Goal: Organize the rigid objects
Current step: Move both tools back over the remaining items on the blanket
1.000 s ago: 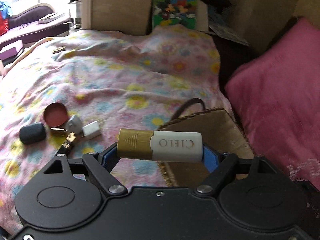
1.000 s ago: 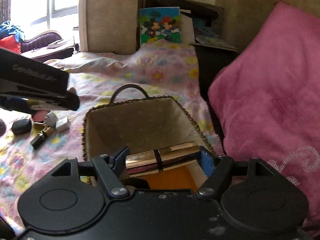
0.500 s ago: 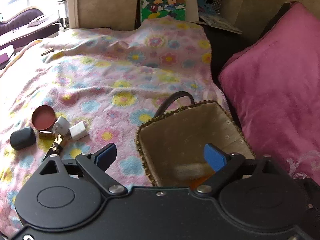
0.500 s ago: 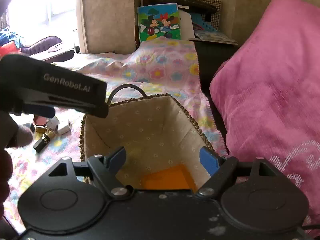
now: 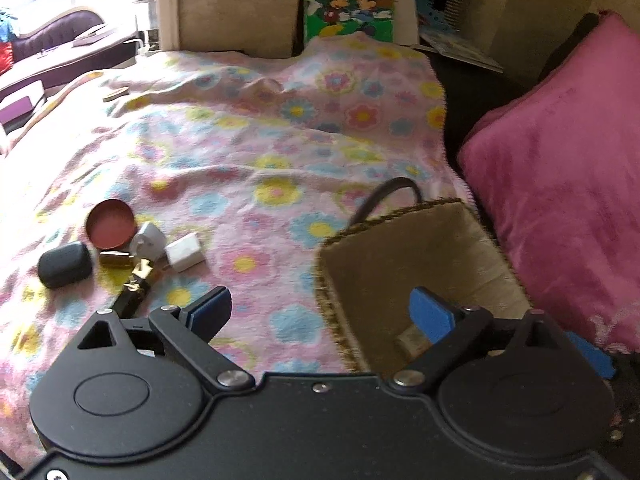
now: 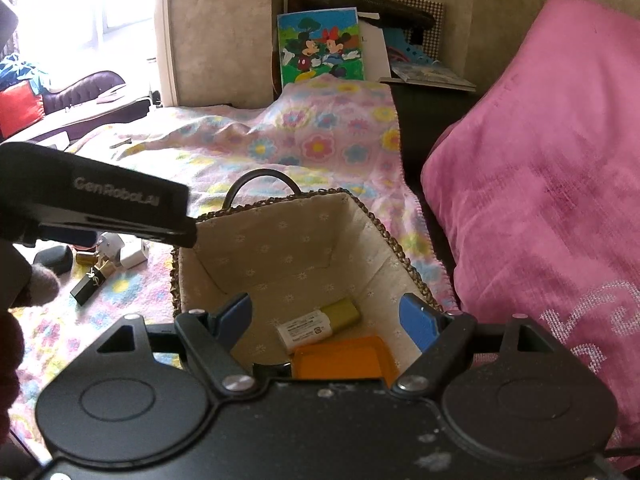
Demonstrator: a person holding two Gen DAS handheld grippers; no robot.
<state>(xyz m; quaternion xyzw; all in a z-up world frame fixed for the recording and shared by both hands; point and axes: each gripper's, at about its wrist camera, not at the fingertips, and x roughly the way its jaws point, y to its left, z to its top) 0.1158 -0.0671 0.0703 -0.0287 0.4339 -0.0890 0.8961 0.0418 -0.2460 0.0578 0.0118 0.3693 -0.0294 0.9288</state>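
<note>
both grippers hung over the basket (image 6: 404, 264). left gripper (image 5: 320, 312): jaws had just been opening further, wide, nothing between them. right gripper (image 6: 324, 316): jaws apart, empty. white-and-gold tube (image 6: 320, 322) lay on the basket floor beside an orange item (image 6: 340, 360).

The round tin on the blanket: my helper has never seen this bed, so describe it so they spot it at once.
On the flowered blanket, left of the woven basket, lies a small cluster of objects. The round tin sits at its far edge, beside a white plug. It alone is circular and open, showing a reddish-pink inside.
</note>
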